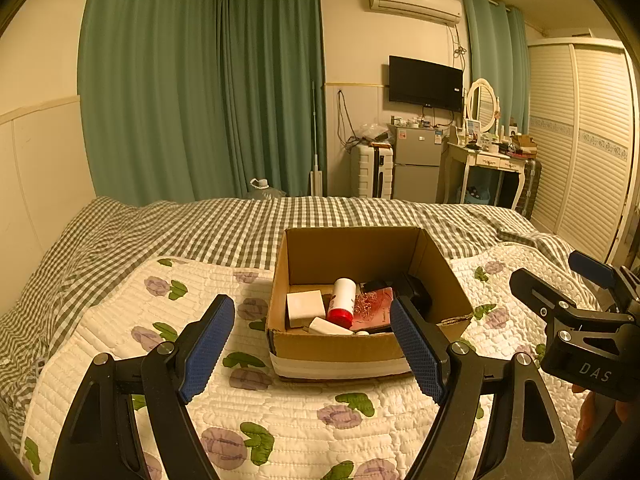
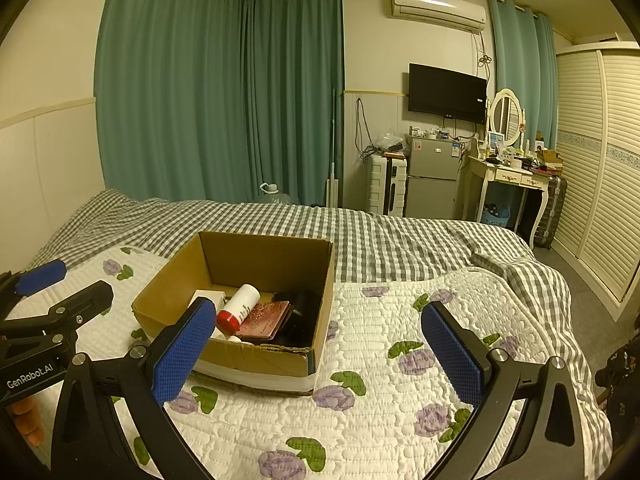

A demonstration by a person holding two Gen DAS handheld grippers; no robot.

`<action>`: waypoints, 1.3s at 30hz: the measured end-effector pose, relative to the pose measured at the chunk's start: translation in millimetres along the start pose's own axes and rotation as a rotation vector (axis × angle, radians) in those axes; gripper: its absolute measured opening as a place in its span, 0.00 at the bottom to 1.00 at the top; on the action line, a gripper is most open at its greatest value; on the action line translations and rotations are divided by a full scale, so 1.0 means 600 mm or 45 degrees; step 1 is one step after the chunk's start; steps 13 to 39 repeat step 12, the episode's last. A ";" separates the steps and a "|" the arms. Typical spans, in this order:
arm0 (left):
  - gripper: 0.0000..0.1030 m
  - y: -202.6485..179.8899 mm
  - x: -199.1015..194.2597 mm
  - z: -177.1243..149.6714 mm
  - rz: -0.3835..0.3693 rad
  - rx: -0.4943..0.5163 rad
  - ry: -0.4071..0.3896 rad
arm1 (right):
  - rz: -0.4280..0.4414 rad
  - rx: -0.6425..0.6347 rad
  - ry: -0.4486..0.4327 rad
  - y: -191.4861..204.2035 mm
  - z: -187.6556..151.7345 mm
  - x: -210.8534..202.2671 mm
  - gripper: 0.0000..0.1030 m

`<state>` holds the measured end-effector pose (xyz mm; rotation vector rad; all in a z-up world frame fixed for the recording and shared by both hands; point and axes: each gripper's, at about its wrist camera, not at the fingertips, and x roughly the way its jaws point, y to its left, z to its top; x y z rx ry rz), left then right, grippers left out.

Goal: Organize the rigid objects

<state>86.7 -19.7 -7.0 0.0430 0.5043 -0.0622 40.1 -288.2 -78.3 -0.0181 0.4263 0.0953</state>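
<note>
White bottle (image 1: pixel 342 298) lies red-cap-nearest.

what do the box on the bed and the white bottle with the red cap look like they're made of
Box: corrugated cardboard, matte brown, going by the raw frayed edge at its front corner; pale tape wraps the base. Bottle: probably plastic, a smooth white body with a glossy red cap, though painted metal can't be ruled out.

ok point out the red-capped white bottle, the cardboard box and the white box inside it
red-capped white bottle (image 1: pixel 343 297), left wrist view, on its white body
cardboard box (image 1: pixel 332 346), left wrist view, on its near outer wall
white box (image 1: pixel 305 306), left wrist view, on its top face
</note>
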 end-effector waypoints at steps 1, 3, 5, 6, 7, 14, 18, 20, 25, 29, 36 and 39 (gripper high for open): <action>0.80 -0.001 0.000 -0.001 0.000 0.002 0.000 | 0.000 0.000 0.000 0.000 0.000 0.000 1.00; 0.80 -0.001 0.001 -0.003 0.000 0.005 0.001 | -0.001 -0.001 0.001 0.000 0.000 0.000 1.00; 0.80 -0.001 0.001 -0.004 0.002 0.007 0.004 | -0.001 0.000 0.001 0.000 0.000 0.000 1.00; 0.80 -0.001 0.002 -0.004 0.002 0.007 0.006 | -0.001 0.001 0.003 0.000 -0.002 0.001 1.00; 0.80 -0.001 0.002 -0.005 -0.001 0.005 0.010 | -0.001 0.001 0.005 -0.001 -0.004 0.001 1.00; 0.80 0.003 0.006 -0.006 -0.010 -0.006 0.026 | -0.002 0.003 0.006 -0.002 -0.007 0.002 1.00; 0.80 0.003 0.006 -0.006 -0.010 -0.006 0.026 | -0.002 0.003 0.006 -0.002 -0.007 0.002 1.00; 0.80 0.003 0.006 -0.006 -0.010 -0.006 0.026 | -0.002 0.003 0.006 -0.002 -0.007 0.002 1.00; 0.80 0.003 0.006 -0.006 -0.010 -0.006 0.026 | -0.002 0.003 0.006 -0.002 -0.007 0.002 1.00; 0.80 0.003 0.006 -0.006 -0.010 -0.006 0.026 | -0.002 0.003 0.006 -0.002 -0.007 0.002 1.00; 0.80 0.003 0.006 -0.006 -0.010 -0.006 0.026 | -0.002 0.003 0.006 -0.002 -0.007 0.002 1.00; 0.80 0.003 0.006 -0.006 -0.010 -0.006 0.026 | -0.002 0.003 0.006 -0.002 -0.007 0.002 1.00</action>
